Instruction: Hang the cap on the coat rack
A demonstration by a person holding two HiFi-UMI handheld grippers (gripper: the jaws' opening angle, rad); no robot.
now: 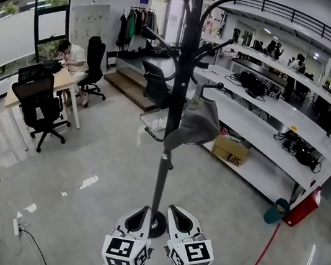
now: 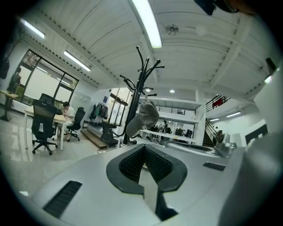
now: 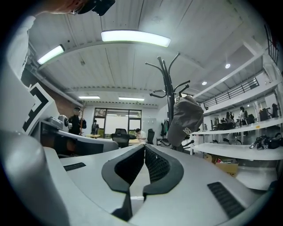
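A grey cap (image 1: 197, 125) hangs on a lower hook of the black coat rack (image 1: 176, 99), to the right of its pole. The left gripper view shows the cap (image 2: 143, 118) on the coat rack (image 2: 139, 88) ahead, and in the right gripper view the cap (image 3: 185, 118) hangs beside the coat rack (image 3: 167, 88). My left gripper (image 1: 140, 217) and right gripper (image 1: 180, 217) are low near the rack's base, side by side, both shut and holding nothing. In their own views the left gripper (image 2: 144, 149) and right gripper (image 3: 144, 150) have the pads pressed together.
White shelving (image 1: 270, 108) with gear and a cardboard box (image 1: 230, 150) runs along the right. A desk (image 1: 47, 87) with office chairs (image 1: 39, 107) and a seated person (image 1: 72, 56) stands at the left. A power strip (image 1: 16, 226) and cable lie on the floor.
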